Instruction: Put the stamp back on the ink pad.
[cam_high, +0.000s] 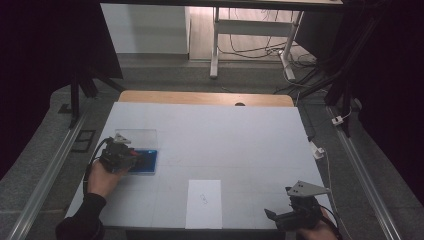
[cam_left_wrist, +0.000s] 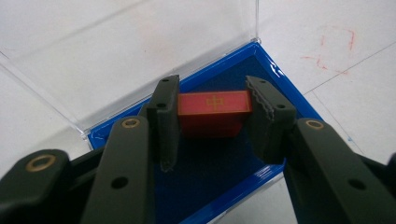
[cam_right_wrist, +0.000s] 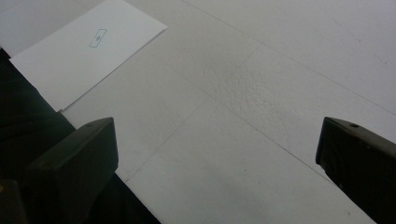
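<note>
Inside blue felt-lined case (cam_left_wrist: 212, 163) | left tongs (cam_left_wrist: 212, 123) clamp red rectangular block (cam_left_wrist: 212, 112)

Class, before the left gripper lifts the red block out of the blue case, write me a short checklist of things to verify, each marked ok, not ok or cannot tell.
1. Left gripper shut on the red block, a pad on each side: ok.
2. Clear lid swung open, off the block: ok.
3. Blue case resting flat on the table: ok.
4. Block loose from the dark lining, so the case stays down: cannot tell.
5. Right gripper open, apart near the table's front edge: ok.
6. White sheet lying bare: ok.
</note>
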